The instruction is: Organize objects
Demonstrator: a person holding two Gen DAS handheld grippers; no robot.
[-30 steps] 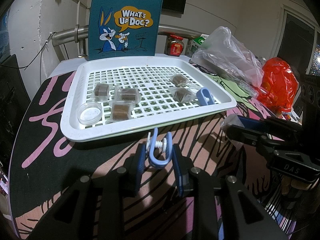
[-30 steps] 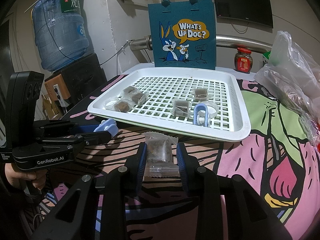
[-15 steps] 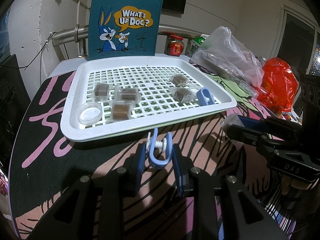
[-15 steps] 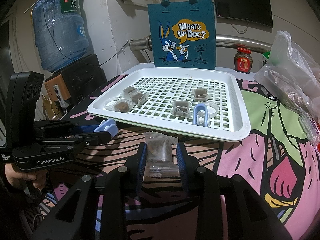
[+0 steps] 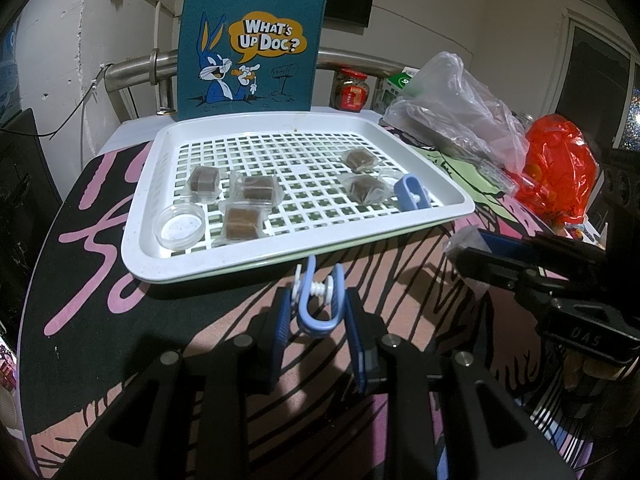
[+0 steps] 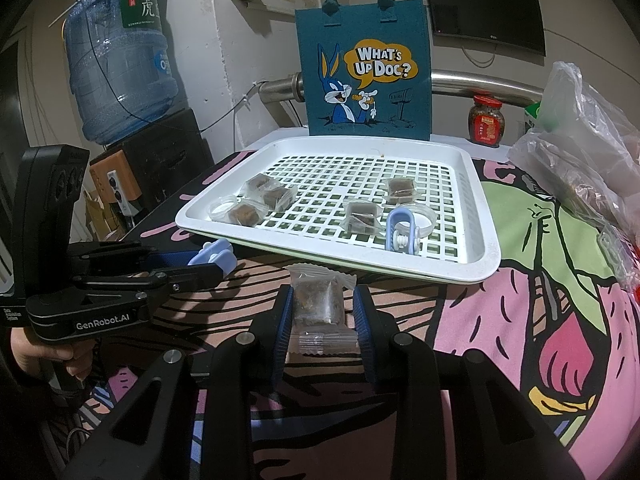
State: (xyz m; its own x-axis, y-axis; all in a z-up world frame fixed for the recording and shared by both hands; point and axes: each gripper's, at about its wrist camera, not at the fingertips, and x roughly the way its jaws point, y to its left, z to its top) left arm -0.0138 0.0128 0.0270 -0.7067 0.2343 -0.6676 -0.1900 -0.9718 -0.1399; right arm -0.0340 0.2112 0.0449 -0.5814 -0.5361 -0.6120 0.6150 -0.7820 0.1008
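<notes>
A white slatted tray lies on the patterned table and holds several wrapped brown cubes, a clear round lid and a blue clip. Just in front of the tray's near rim, my left gripper is shut on a second blue clip. My right gripper is shut on a wrapped brown cube, also held before the near rim. Each gripper shows in the other's view: the left gripper and the right gripper.
A teal cartoon tote bag stands behind the tray. Clear plastic bags, a red bag and a red-labelled jar crowd the right side. A water bottle stands off the table at left.
</notes>
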